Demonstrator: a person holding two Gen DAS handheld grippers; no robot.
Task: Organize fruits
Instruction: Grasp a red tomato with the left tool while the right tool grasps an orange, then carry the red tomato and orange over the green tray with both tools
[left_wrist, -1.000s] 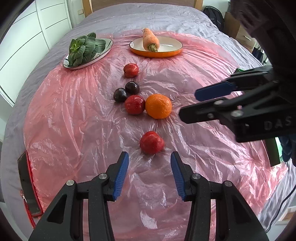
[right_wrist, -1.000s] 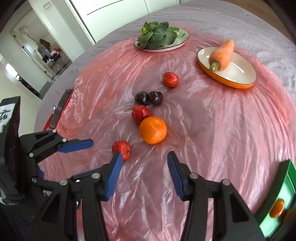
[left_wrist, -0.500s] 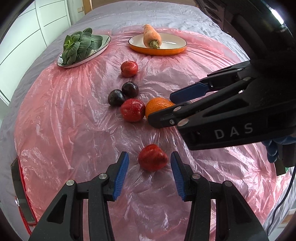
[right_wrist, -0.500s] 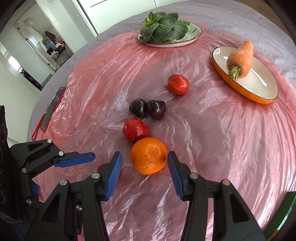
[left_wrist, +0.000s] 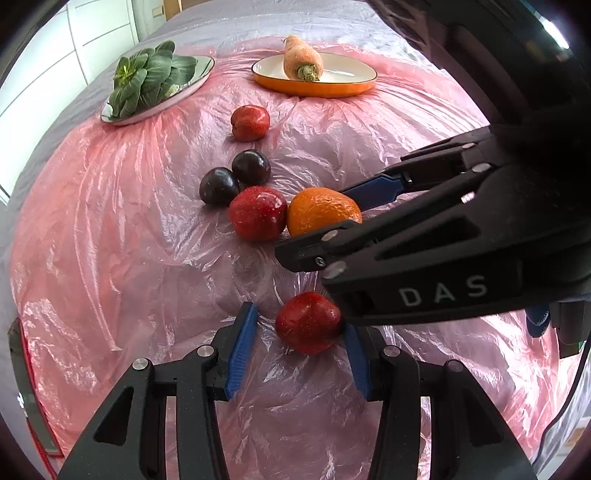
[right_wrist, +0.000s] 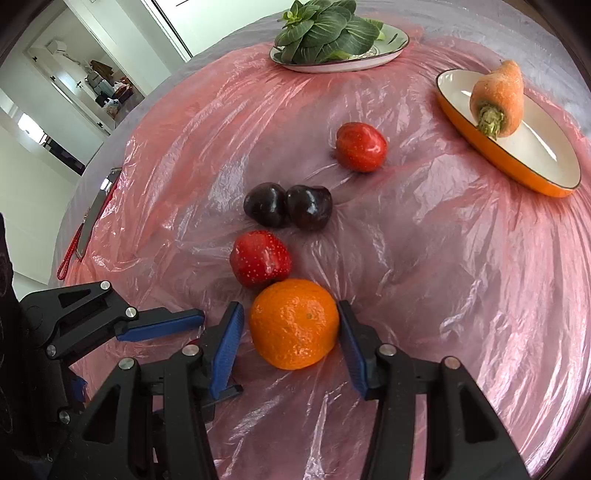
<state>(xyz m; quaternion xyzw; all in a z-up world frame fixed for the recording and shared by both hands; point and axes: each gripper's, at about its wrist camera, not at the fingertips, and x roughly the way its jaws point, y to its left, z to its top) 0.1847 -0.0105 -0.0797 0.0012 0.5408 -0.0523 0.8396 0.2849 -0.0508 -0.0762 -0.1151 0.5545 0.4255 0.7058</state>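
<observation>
In the left wrist view a small red fruit (left_wrist: 308, 323) lies on the pink plastic sheet (left_wrist: 110, 240) between the blue pads of my left gripper (left_wrist: 299, 354). The gripper is open: its right pad is next to the fruit and a gap shows at its left pad. In the right wrist view the orange (right_wrist: 295, 323) sits between the pads of my right gripper (right_wrist: 290, 347), which is open with narrow gaps on both sides. The right gripper (left_wrist: 325, 229) crosses the left view from the right, astride the orange (left_wrist: 317, 210).
Beyond the orange lie a red speckled fruit (right_wrist: 260, 258), two dark plums (right_wrist: 288, 205) and another red fruit (right_wrist: 360, 147). At the far side are an orange dish (right_wrist: 517, 173) with a carrot (right_wrist: 498, 99) and a plate (right_wrist: 343, 64) of greens. A phone (right_wrist: 92, 218) lies at the left edge.
Both grippers have come down and forward. The small red fruit now sits between the left pads and the orange between the right pads. The right gripper has moved further into the left view.
</observation>
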